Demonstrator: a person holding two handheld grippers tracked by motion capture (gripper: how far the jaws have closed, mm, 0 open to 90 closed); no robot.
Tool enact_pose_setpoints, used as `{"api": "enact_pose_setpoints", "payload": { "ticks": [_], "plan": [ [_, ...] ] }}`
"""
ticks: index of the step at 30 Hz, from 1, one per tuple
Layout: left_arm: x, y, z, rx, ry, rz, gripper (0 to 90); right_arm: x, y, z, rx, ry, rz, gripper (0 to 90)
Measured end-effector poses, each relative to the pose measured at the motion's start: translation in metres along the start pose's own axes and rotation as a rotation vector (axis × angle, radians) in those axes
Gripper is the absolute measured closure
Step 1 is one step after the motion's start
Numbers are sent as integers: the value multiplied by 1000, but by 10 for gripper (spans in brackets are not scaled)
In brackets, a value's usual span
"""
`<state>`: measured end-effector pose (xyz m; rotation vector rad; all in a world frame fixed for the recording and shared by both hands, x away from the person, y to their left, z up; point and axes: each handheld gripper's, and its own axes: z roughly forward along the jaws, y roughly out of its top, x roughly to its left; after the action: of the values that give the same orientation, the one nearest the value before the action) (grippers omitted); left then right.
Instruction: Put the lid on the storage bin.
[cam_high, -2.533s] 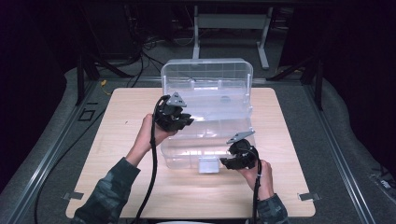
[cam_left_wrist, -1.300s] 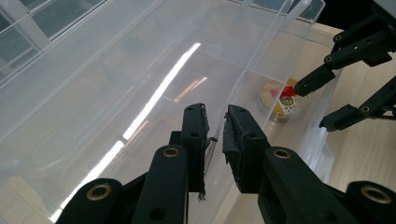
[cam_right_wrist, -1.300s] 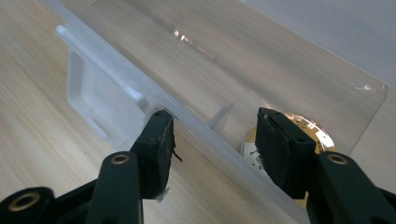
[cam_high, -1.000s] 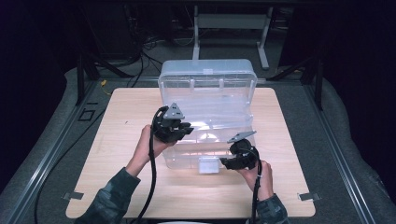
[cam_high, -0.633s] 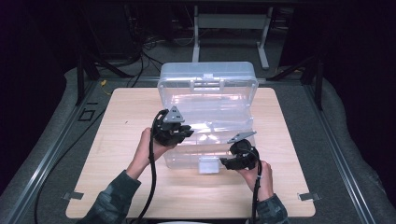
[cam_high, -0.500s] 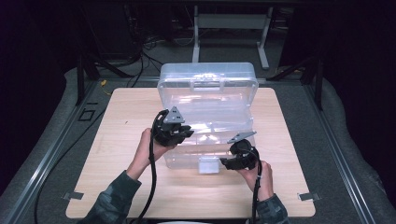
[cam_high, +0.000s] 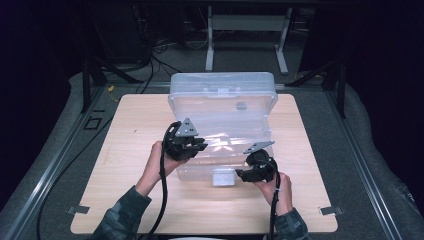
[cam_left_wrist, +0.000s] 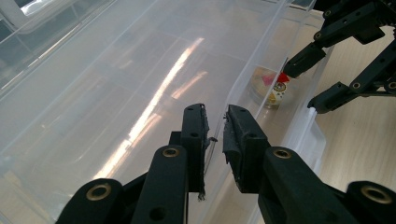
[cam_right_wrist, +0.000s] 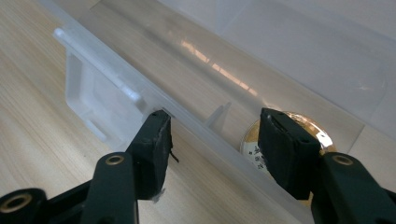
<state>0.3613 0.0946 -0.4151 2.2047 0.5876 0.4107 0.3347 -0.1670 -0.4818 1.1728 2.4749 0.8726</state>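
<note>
A clear plastic storage box stands mid-table, its hinged clear lid tilted partly down over it. My left gripper is shut on the lid's thin front edge near the left corner. At the box's front right, my right gripper is open, its jaws astride the front rim beside the white latch. A small round gold-rimmed item with red and white on it lies on the box's floor. The right gripper also appears far off in the left gripper view.
The box sits on a light wooden table with bare wood to its left, right and front. Dark floor, cables and a metal stand's legs lie beyond the far edge.
The lid has swung down from upright toward the box, carried forward and lower by my left gripper. The right gripper has stayed at the front rim.
</note>
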Motion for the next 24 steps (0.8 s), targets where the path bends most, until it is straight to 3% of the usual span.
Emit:
{"api": "enact_pose_setpoints", "payload": {
  "ticks": [14,17,24],
  "plan": [
    [-1,-2,0,-17,5,1,771,0,1,-7,5,-17,-4,395],
    [-1,-1,0,-17,4,2,771,-2,2,-21,-44,17,9,426],
    [-1,-3,1,-16,-2,1,771,-1,9,-47,-73,40,-12,426]
  ]
}}
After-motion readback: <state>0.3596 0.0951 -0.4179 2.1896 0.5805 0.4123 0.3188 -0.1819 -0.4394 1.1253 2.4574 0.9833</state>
